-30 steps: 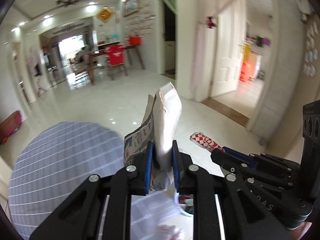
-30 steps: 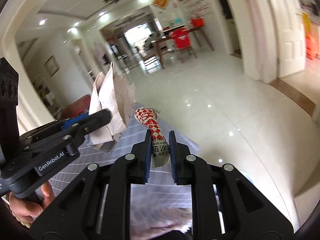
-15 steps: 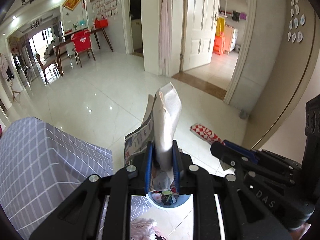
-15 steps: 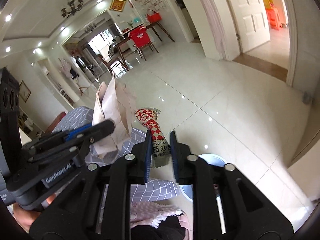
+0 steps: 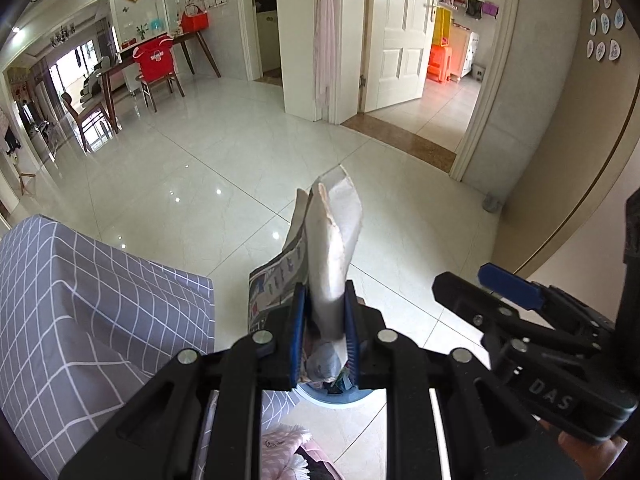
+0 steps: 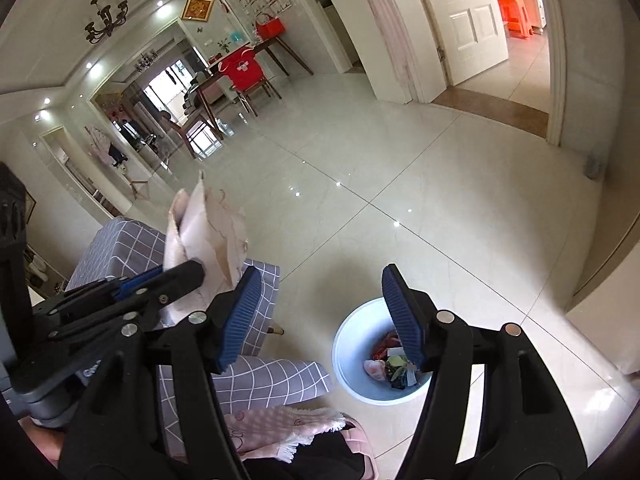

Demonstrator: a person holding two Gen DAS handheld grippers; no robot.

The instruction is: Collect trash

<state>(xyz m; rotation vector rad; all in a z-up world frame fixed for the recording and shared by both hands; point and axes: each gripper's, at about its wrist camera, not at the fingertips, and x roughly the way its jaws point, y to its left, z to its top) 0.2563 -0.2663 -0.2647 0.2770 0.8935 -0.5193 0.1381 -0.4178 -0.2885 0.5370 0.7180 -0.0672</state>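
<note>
My left gripper [image 5: 323,320] is shut on a crumpled paper wrapper [image 5: 332,240] that stands up from the pads; the wrapper also shows in the right wrist view [image 6: 208,240]. My right gripper [image 6: 320,320] is open and empty, above a pale blue trash bin [image 6: 352,360] on the floor. The bin holds several pieces of trash, with a red wrapper [image 6: 386,346] among them. In the left wrist view the bin's rim [image 5: 336,398] shows just below the left gripper's pads. The right gripper [image 5: 520,312] shows at the right of that view.
A table with a grey checked cloth [image 5: 88,304] [image 6: 256,376] stands left of the bin. A pink fringed cloth [image 6: 280,424] lies below the grippers. Glossy tiled floor [image 5: 240,152] stretches ahead. A white door [image 5: 400,36] and doorway stand at the far right.
My right gripper has opened and the red checked wrapper has left it. Both grippers have moved right, off the table and over the bin. The left gripper still holds the paper wrapper.
</note>
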